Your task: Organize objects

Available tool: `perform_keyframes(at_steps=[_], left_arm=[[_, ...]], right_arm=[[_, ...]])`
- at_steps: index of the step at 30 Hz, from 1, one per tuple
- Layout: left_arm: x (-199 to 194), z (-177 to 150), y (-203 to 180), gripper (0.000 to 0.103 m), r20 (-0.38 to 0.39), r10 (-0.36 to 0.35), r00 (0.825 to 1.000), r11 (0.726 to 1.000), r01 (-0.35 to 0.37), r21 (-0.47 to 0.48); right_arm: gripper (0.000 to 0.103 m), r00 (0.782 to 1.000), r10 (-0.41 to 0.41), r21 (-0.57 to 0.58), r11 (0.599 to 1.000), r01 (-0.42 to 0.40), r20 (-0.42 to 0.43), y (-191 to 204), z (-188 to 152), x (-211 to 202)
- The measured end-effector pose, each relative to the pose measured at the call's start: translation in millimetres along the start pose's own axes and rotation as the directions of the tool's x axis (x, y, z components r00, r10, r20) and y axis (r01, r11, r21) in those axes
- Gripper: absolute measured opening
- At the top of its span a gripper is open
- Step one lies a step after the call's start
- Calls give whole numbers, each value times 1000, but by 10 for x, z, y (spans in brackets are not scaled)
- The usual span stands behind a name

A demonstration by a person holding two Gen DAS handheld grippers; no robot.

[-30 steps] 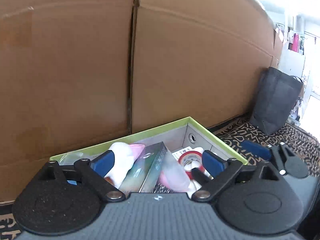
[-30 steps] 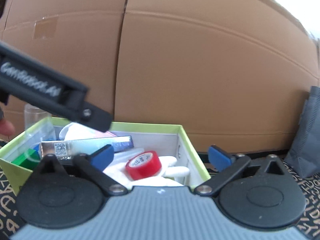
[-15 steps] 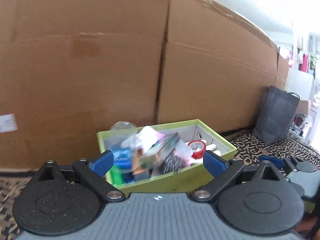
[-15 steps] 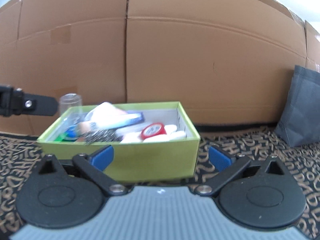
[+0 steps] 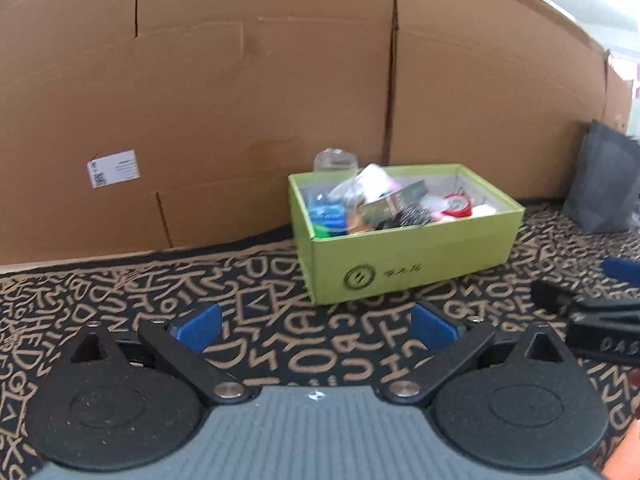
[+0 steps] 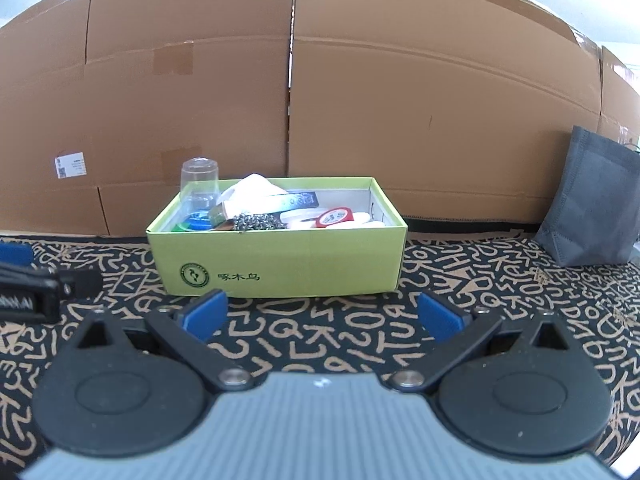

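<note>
both tools level over rug, facing green box; left tool & right tool spread, nothing between.

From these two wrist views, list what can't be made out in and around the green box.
- Green box bottom layer: both views, hidden under the piled items and behind its near wall.
- White label on the cardboard wall: both views, print too small to read.
- Left gripper: right wrist view, cut off by the left edge.
- Dark bag: both views, contents hidden by its sides.
- Clear cup: left wrist view, motion-blurred.
</note>
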State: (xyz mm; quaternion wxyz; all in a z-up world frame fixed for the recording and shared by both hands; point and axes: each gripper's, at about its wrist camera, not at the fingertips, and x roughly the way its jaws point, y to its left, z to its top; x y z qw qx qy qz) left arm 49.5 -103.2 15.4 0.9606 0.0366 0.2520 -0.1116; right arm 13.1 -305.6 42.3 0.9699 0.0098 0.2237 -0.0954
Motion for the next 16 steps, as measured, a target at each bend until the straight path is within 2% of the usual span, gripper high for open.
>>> perform_keyframes(at_steps=[4, 16], left_arm=[[37, -47, -3, 103, -27, 20, 999, 1000, -20, 5], [86, -61, 71, 103, -53, -3, 999, 1000, 2, -14]], right_arm=[[103, 1000, 2, 7, 1000, -2, -12, 17, 1, 21], [103, 1000, 5, 3, 1000, -5, -26, 88, -9, 74]])
